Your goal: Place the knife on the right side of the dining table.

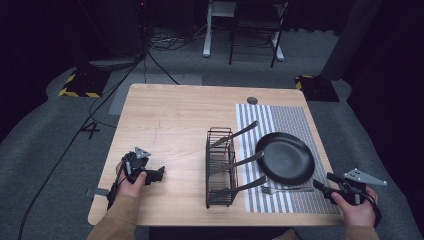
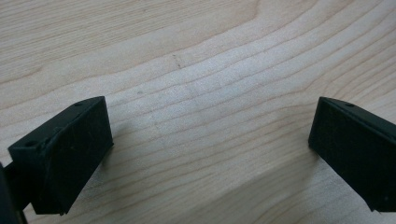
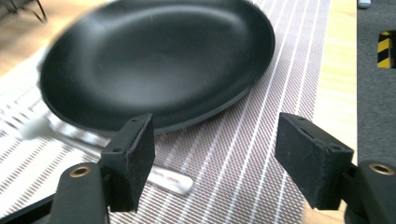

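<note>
A black plate (image 1: 285, 157) (image 3: 159, 60) lies on a striped placemat (image 1: 290, 122) (image 3: 261, 140) at the right of the table. A silver fork (image 1: 285, 189) (image 3: 168, 179) lies on the mat just in front of the plate. My right gripper (image 1: 322, 185) (image 3: 215, 154) is open at the mat's near right corner, its jaws wide apart over the mat beside the fork's handle end, holding nothing. A black wire rack (image 1: 221, 167) holds three pieces of cutlery that lean out to the right. My left gripper (image 1: 157, 175) (image 2: 210, 149) is open over bare wood at the near left.
The wooden table (image 1: 170, 120) has bare room across its left and far parts. A small grey disc (image 1: 252, 100) sits near the far edge. Cables, a chair and desk legs stand on the floor beyond the table.
</note>
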Motion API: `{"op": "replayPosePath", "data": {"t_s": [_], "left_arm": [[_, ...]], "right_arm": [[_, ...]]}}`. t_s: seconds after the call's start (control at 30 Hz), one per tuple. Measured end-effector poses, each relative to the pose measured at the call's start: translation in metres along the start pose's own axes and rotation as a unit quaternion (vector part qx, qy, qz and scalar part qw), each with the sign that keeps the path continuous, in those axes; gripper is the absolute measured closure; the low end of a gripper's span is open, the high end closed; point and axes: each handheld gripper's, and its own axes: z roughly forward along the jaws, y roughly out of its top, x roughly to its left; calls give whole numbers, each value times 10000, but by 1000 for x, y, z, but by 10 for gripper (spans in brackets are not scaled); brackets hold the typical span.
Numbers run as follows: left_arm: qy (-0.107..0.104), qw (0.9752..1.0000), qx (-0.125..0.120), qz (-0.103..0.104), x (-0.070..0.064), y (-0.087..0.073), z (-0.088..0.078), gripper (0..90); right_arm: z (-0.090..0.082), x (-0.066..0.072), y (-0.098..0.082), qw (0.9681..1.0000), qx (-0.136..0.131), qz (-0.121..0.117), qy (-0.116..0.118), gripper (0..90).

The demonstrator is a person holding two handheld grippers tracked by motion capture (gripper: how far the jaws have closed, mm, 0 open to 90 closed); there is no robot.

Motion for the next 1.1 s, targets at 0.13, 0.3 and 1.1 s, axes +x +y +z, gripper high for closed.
{"op": "replayPosePath", "data": {"t_s": [0.13,0.3,1.1], "left_arm": [[-7,10000,-8,3,0,0,0,0],[-74,9999,5,73,2,1,1,0],[-68,9999,-11,76,2,2,2,0]], "right_arm": [[-4,6,13,9997,-33,48,238,325],[-15,21,44,9983,-61,-230,537,380],[6,89,154,9793,58,-1375,1484,603]]}}
